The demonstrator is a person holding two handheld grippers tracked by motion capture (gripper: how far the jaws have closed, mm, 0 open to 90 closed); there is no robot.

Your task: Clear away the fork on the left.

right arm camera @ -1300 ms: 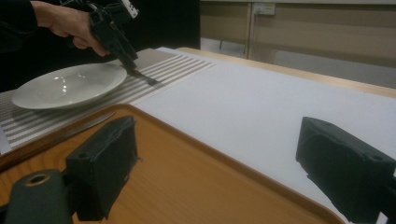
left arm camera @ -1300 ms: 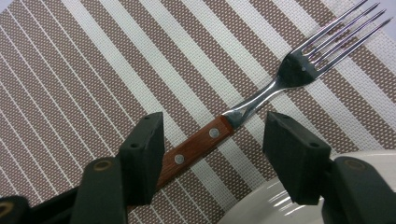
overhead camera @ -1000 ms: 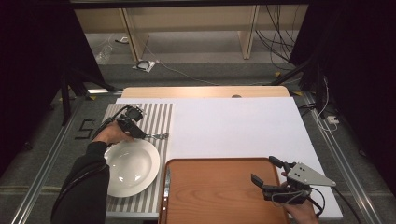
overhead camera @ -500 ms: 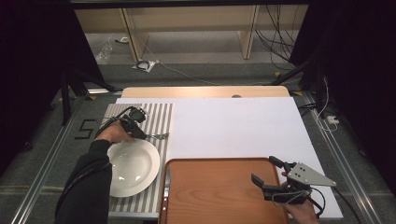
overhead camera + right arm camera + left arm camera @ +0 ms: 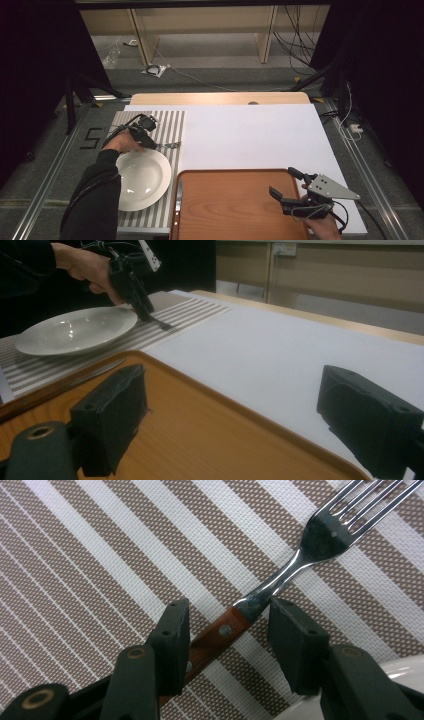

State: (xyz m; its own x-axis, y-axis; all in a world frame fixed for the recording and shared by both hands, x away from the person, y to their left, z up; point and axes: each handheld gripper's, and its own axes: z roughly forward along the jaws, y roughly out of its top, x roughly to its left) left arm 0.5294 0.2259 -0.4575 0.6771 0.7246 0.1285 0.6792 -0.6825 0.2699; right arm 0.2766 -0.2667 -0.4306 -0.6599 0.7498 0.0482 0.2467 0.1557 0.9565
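Fork (image 5: 280,575) lies on the striped mat (image 5: 170,125) at far left, just past the plate (image 5: 142,179). My left gripper (image 5: 227,630) has just been closing, jaws straddling its handle, not pinching yet. Lift's undone. Right gripper (image 5: 240,415) hangs open over the near tray (image 5: 235,205).

fork (image 5: 280,580) brown handle | placemat (image 5: 100,555) brown-white striped | plate (image 5: 142,179) white

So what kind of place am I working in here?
Probably a lab or studio staged as a dining table: a striped placemat with a white plate and fork, dark curtains around it, loose cables on the floor.
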